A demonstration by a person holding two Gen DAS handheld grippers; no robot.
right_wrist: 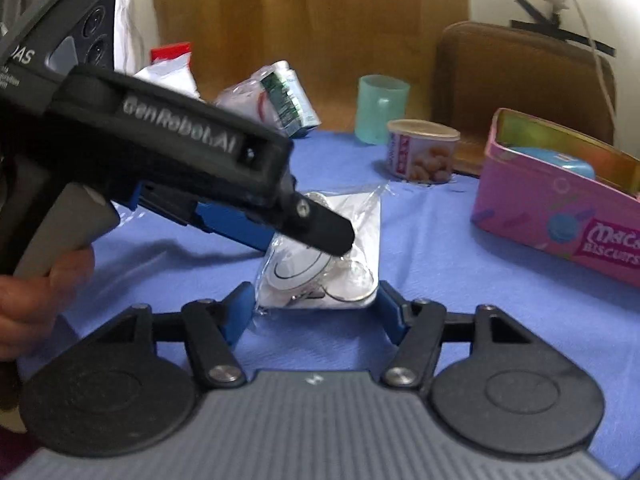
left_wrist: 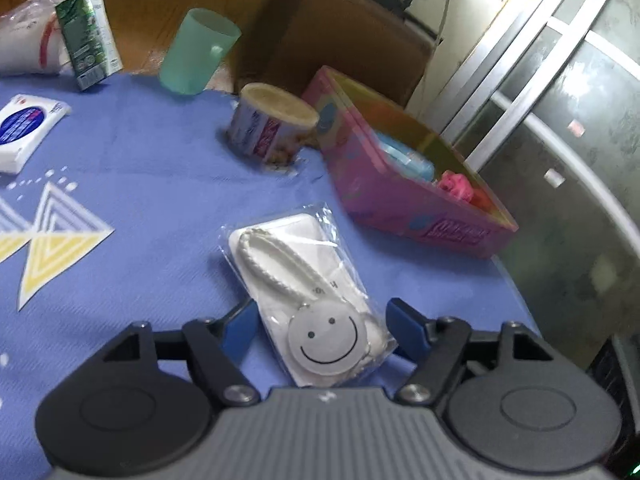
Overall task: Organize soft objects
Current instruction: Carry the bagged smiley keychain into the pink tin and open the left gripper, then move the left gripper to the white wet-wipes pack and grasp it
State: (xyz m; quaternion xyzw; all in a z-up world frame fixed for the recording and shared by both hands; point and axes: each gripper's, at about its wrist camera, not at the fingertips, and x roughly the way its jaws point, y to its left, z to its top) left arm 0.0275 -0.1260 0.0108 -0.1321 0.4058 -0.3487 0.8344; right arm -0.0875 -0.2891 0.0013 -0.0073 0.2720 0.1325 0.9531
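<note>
- While spread wide, left tool (left_wrist: 320,326) hovered low over clear packet (left_wrist: 306,300) on blue-clothed worktop (left_wrist: 140,208), blue fingers (left_wrist: 240,330) flanking packet's smiley end, contact unclear.
- Right tool (right_wrist: 316,306) likewise splayed apart, straddling same packet (right_wrist: 320,264) from near edge.
- Packet: white pad, braided cord, smiley disc inside.
- Pink biscuit tin (left_wrist: 404,196) stood near, to packet's right, blue and pink items within.
- Behind packet: snack tub (left_wrist: 272,124), green cup (left_wrist: 198,52), milk carton (left_wrist: 86,36).

Blue tablecloth (left_wrist: 160,200) under clear packet (left_wrist: 308,296), pink tin (left_wrist: 384,196), can (left_wrist: 272,124), green cup (left_wrist: 198,52).
</note>
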